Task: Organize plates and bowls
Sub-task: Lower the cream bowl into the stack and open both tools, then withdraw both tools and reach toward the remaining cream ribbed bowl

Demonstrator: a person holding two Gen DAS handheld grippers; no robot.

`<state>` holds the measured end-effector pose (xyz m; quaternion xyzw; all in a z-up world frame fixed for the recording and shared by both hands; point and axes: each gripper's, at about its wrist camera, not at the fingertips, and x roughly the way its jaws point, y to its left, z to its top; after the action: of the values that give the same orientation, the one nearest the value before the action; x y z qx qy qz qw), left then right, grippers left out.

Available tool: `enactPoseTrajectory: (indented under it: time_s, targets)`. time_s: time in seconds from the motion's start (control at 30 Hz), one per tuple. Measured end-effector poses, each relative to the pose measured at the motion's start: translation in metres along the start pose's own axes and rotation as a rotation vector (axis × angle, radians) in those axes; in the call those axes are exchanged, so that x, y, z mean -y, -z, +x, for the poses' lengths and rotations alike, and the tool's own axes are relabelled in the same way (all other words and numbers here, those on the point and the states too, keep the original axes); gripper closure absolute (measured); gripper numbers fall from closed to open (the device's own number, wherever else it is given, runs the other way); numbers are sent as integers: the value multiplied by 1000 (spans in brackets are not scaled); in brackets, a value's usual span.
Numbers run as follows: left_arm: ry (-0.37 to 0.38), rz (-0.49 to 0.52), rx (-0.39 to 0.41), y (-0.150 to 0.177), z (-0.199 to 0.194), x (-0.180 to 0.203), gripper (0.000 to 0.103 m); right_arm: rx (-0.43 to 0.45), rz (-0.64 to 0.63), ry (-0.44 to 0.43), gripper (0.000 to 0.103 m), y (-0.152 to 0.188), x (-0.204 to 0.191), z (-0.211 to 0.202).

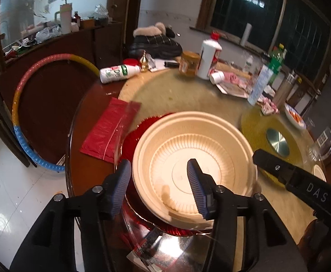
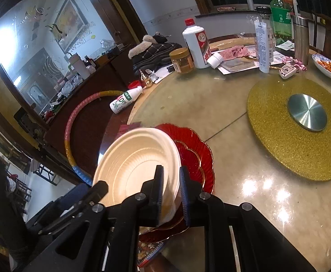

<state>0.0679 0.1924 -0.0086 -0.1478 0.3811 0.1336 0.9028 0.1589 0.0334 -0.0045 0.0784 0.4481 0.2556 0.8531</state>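
sitting on the red scalloped plates [image 2: 197, 156], the cream bowl [image 1: 194, 158] reads as already stacked, near the table edge at 6 o'clock of the gold turntable [image 2: 301, 124]. left gripper [image 1: 158, 188] straddles the bowl's near rim, jaws about half open, one pad outside, one inside, apparently not pressing. right gripper [image 2: 171, 195] brackets the opposite rim with a narrow gap, looks loosened, nothing lifted. judging from this, stacking is mostly done; left over: a small white dish [image 1: 319, 172] at 3 o'clock and a patterned bowl with food [image 2: 330, 68] at 1 o'clock.
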Motion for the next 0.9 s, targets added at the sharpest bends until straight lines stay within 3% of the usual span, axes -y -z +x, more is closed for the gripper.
enactPoseTrajectory:
  time_s: [0.03, 0.2, 0.27, 0.33, 0.4, 0.5, 0.67, 0.77, 0.9]
  targets:
    - [12, -10, 10, -1, -3, -1, 51, 6, 4, -10, 65, 0, 0, -2]
    - [17, -41, 99, -4, -23, -1, 49, 57, 31, -61, 55, -3, 10, -24]
    - [20, -36, 165, -3, -37, 5, 33, 102, 44, -90, 34, -2, 18, -41]
    - [25, -14, 222, 1, -48, 17, 20, 139, 61, -89, 23, 1, 28, -56]
    - [56, 32, 237, 4, -53, 31, 17, 152, 83, -98, 18, 7, 43, -68]
    - [133, 136, 188, 13, -47, 65, 17, 117, 139, -100, 17, 17, 76, -81]
    - [268, 305, -23, 31, -10, 135, 17, 69, 298, -43, 17, 37, 151, -107]
    - [309, 351, -123, 42, 7, 173, 17, 84, 405, -14, 16, 51, 198, -132]
    - [338, 396, -184, 49, 20, 219, 18, 110, 459, 54, 4, 62, 247, -164]
